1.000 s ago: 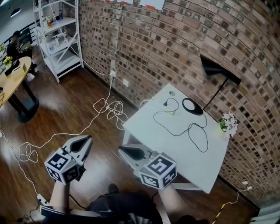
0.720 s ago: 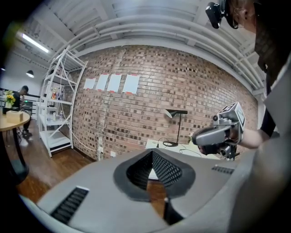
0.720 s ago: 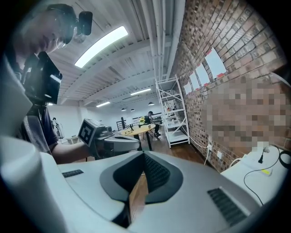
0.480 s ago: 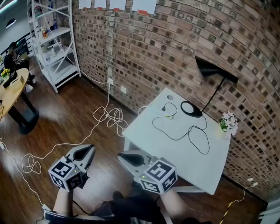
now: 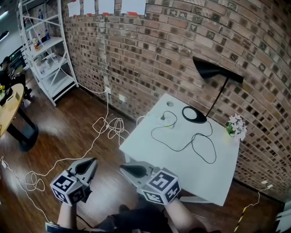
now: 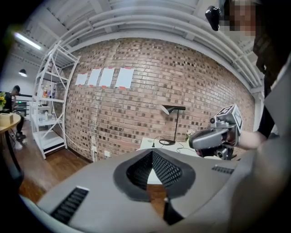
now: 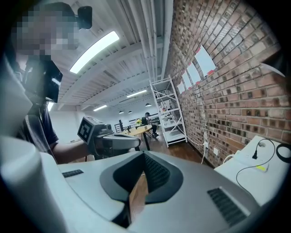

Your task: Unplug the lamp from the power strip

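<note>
Lamp [image 5: 220,91] stands at the counter's [image 5: 182,168] far side, well beyond the left gripper [image 5: 93,160] and right gripper [image 5: 122,167], both closed and empty, presumably because nothing is reachable yet.

no lettering can be read, not even on the wall papers [image 5: 133,5].

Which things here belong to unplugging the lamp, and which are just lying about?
Belong: lamp, its black cord, the plug at the cord's end. No power strip can be made out.
Lying about: potted flowers, white shelf unit, wooden table, papers on the wall.
</note>
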`<move>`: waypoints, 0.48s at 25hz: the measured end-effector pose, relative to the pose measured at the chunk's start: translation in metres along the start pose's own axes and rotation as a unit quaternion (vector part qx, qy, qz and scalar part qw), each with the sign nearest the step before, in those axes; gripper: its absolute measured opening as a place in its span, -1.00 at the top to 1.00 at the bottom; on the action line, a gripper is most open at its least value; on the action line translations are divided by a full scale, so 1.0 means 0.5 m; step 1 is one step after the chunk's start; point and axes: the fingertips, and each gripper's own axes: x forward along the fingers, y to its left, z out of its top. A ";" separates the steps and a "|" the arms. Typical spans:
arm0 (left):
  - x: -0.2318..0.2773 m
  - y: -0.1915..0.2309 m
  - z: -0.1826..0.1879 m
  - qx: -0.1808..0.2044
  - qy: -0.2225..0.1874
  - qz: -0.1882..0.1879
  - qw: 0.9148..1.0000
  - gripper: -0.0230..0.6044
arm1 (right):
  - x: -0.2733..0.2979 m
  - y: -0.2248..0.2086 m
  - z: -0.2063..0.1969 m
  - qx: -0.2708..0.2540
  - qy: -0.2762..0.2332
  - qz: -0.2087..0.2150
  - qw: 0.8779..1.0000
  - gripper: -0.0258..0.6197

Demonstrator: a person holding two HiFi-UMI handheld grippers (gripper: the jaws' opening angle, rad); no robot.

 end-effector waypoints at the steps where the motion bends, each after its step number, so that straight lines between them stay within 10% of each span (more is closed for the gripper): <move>1: 0.011 0.000 -0.005 0.004 0.007 -0.004 1.000 0.93 | -0.003 -0.012 -0.002 0.005 -0.003 -0.004 1.000 0.90; 12: 0.186 -0.055 0.051 -0.003 0.050 -0.030 0.998 0.93 | -0.067 -0.194 0.002 0.046 -0.027 -0.035 0.998 0.90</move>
